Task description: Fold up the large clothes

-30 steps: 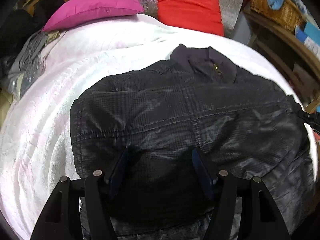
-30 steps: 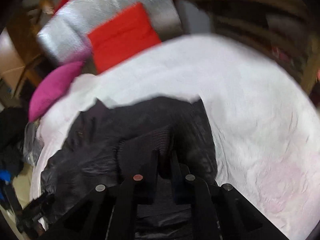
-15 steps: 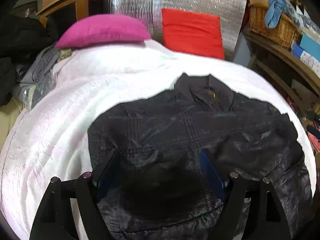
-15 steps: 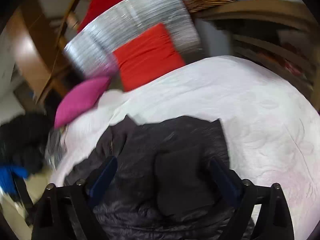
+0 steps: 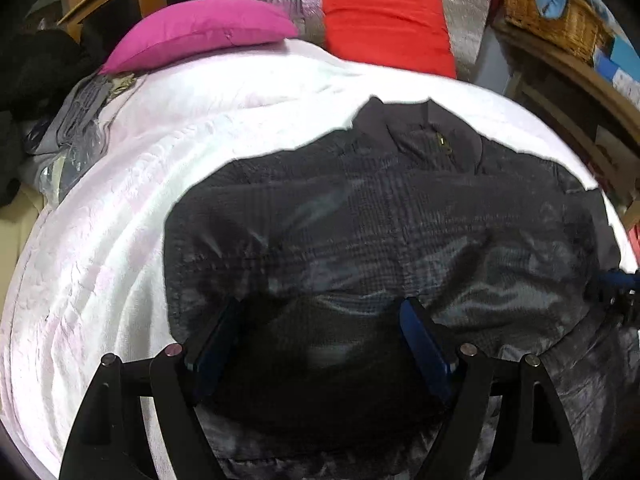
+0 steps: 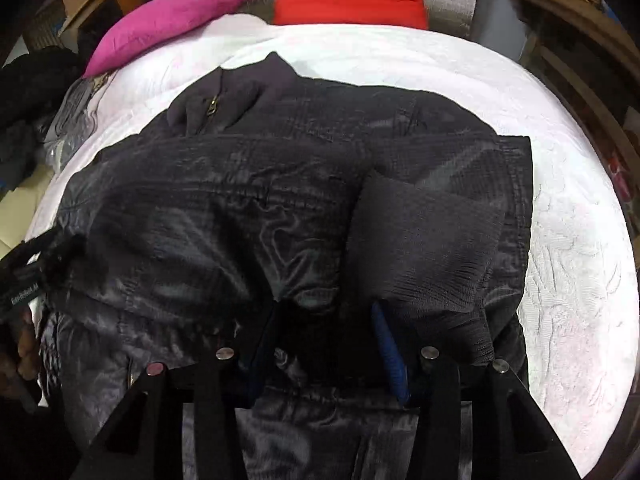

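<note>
Dark shiny quilted jacket (image 5: 380,240) spread on white textured bedspread (image 5: 120,208), collar at 12 o'clock. Left gripper (image 5: 320,320) wide apart, empty; right gripper (image 6: 324,320) parted, gripping nothing, ribbed cuff (image 6: 424,240) just above.

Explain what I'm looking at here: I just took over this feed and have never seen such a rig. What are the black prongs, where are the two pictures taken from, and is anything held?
There is no robot arm. A person holds a two-finger tool in each hand, and a fisheye camera on each looks forward along its fingers. The prongs at the bottom of each picture are those fingers.

One picture comes from the left hand-held gripper, the other from the right hand-held gripper. Both are open and hold nothing.

A dark jacket lies on a white bedspread, collar away from the cameras. A ribbed cuff lies on top of it on the right. Behind are a pink pillow and a red cushion.
</note>
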Action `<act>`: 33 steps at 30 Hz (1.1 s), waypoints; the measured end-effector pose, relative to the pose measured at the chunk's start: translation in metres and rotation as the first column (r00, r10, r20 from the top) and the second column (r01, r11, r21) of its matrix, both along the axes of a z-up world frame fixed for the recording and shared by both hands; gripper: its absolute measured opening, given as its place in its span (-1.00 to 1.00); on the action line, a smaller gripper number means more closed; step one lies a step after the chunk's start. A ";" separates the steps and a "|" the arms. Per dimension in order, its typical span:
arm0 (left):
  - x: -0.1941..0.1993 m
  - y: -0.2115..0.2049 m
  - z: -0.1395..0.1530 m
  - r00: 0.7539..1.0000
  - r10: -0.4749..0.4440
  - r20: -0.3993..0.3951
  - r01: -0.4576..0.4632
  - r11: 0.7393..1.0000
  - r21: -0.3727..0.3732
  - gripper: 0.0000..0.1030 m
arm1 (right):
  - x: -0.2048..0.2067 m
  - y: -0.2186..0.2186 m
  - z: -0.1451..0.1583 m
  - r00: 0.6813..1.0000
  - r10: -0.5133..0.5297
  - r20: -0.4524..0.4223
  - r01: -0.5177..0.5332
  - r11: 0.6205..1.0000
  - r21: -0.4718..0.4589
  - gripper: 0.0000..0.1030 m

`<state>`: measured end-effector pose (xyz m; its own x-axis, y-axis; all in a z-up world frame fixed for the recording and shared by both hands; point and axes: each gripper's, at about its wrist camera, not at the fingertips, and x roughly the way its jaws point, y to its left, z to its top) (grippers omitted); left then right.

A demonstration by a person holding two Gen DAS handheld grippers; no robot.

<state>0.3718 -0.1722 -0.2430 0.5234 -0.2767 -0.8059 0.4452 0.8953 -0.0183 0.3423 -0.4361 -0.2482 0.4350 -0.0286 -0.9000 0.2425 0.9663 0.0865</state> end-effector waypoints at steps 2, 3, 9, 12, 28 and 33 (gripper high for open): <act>0.001 0.004 0.005 1.000 0.014 0.018 -0.014 1.000 -0.023 0.59 | -0.002 -0.007 0.009 0.999 -0.015 0.033 0.014 0.999 0.046 0.00; 0.001 0.006 0.007 0.999 0.022 0.023 -0.021 0.999 -0.032 0.59 | -0.002 -0.012 0.013 0.998 -0.026 0.060 0.022 0.997 0.072 0.00; 0.003 -0.011 -0.013 1.000 0.016 0.017 -0.017 0.996 0.084 0.61 | -0.004 -0.022 0.022 0.976 -0.078 0.201 0.057 0.992 0.109 0.24; 0.000 -0.013 -0.010 0.999 0.003 0.035 -0.006 0.995 0.104 0.62 | 0.008 -0.025 -0.004 0.992 -0.083 0.096 0.072 0.991 0.116 0.25; -0.017 0.007 0.007 1.000 0.011 0.015 -0.011 1.000 0.007 0.64 | -0.053 -0.041 0.032 0.964 -0.125 0.233 0.076 0.975 0.209 0.24; -0.059 0.036 0.022 0.998 -0.001 0.066 0.006 0.997 -0.081 0.64 | -0.112 -0.048 0.047 0.943 -0.127 0.309 0.053 0.969 0.239 0.24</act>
<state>0.3128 -0.1359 -0.2206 0.5733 -0.3416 -0.7448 0.4511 0.8904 -0.0611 0.2302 -0.4842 -0.2016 0.7054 0.1053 -0.7010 0.2509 0.8878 0.3858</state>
